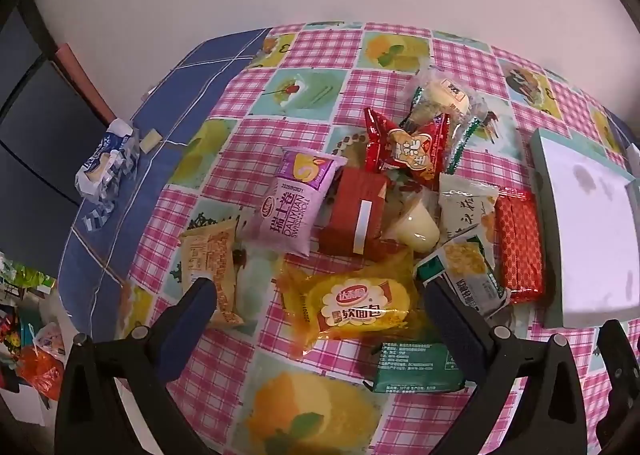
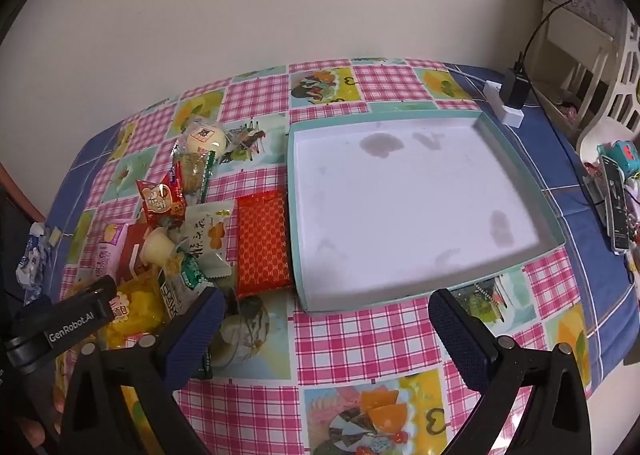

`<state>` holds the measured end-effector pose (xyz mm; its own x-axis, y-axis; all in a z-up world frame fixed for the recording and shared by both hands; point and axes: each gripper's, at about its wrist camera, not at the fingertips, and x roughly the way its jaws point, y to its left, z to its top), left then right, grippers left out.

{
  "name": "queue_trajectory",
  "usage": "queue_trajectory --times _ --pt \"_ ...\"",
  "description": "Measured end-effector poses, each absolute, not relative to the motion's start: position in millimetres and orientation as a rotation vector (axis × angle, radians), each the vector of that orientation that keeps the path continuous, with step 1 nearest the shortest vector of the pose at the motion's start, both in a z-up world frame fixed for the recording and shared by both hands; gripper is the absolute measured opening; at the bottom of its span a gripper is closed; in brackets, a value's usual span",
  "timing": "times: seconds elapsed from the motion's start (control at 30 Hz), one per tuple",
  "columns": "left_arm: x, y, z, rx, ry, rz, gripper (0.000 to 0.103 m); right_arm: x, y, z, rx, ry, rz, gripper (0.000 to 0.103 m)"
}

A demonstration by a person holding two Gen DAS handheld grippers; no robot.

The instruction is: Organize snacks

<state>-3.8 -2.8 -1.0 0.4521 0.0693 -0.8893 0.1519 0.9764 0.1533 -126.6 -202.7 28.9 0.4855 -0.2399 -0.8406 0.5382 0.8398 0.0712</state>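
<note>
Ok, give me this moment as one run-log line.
left gripper: open, over snack pile | right gripper: open, before tray | tray: no snacks inside | held: nothing

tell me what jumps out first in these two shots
A jumbled heap of bright snack packets crowds the pink checked tablecloth, a yellow bread packet nearest the open left gripper. Right of the heap sits a shallow, empty mint-rimmed white tray, beyond the open right gripper.

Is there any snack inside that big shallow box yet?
No, the box shows only its bare white, stained bottom, while the snack packets all lie in a pile on the tablecloth beside it.
</note>
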Motion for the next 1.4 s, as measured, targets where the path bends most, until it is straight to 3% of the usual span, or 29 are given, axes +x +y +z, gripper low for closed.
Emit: queue_trajectory --times 1.4 --pt "-4.0 -0.9 3.7 0.218 1.111 -0.109 0.103 -128.2 -198.2 22.0 0.332 0.962 -0.494 0.103"
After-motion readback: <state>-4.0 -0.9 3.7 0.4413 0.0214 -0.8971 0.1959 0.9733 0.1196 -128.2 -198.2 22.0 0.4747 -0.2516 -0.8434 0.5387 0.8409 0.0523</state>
